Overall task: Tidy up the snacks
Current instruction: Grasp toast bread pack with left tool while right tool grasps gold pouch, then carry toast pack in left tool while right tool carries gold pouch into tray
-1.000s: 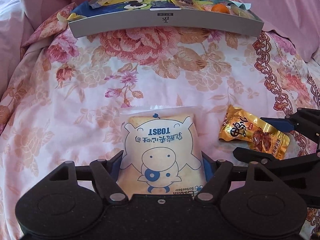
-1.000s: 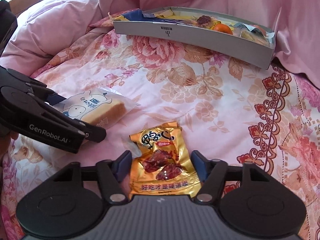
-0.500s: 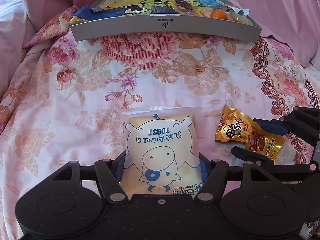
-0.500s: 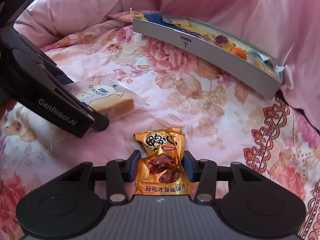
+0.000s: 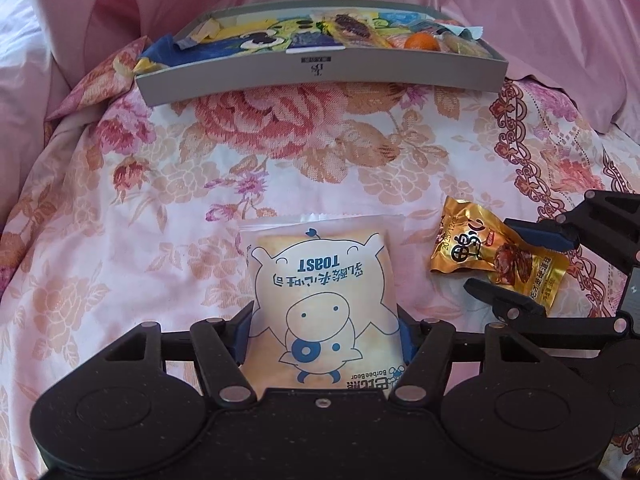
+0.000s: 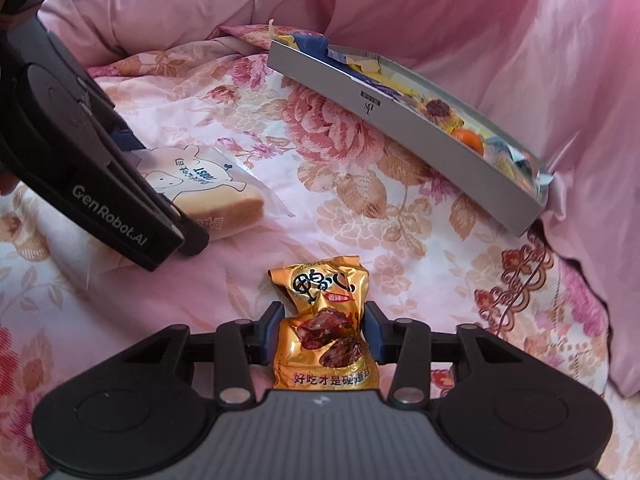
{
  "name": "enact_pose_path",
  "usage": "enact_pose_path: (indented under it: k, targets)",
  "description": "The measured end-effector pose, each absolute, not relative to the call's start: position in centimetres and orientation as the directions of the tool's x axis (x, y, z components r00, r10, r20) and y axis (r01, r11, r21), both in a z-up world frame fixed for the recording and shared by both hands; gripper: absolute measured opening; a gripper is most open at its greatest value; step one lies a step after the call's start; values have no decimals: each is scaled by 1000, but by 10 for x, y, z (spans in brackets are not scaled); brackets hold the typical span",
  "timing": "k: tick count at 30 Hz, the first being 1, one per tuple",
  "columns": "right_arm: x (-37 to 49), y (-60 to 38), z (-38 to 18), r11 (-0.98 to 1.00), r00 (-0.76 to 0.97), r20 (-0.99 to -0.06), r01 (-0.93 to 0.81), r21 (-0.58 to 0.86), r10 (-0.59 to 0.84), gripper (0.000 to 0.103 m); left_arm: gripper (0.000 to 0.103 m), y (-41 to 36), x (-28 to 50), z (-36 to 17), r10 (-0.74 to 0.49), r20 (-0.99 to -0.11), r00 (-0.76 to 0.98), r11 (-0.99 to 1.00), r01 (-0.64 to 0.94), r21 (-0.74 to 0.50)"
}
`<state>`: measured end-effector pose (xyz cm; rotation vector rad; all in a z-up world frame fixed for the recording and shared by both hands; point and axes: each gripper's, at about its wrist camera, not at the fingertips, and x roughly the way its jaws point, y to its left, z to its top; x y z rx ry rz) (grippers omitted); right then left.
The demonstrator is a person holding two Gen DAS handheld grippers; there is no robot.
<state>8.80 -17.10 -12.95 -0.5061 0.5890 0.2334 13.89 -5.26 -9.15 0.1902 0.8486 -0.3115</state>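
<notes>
A white toast packet (image 5: 320, 304) with a blue cartoon pig lies flat on the floral bedspread, a crinkled gold snack pouch (image 6: 324, 328) near it, and beyond both a grey box (image 5: 320, 76) full of mixed snacks.

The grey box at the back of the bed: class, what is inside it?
The grey box holds mixed snack packets, a cartoon-printed bag and something round and orange. Its front wall hides the lower layers, so the full contents cannot be seen.

Two handheld grippers point forward and downward, side by side. The left gripper (image 5: 322, 330) has its blue pads pressed against a toast packet (image 5: 320, 296). The right gripper's (image 6: 322, 330) jaws are closing on a gold snack pouch (image 6: 326, 320) between them.
</notes>
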Motion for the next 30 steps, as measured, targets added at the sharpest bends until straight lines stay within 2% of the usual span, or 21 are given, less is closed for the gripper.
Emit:
enact_pose_path:
  k: [23, 30]
  targets:
    - [81, -173, -118, 839, 904, -424, -269, -474, 50, 46, 67, -44, 137, -78, -208, -680, 704, 958, 286, 3]
    - [82, -170, -112, 814, 943, -329, -227, -534, 47, 46, 67, -34, 144, -53, -209, -621, 755, 973, 221, -60]
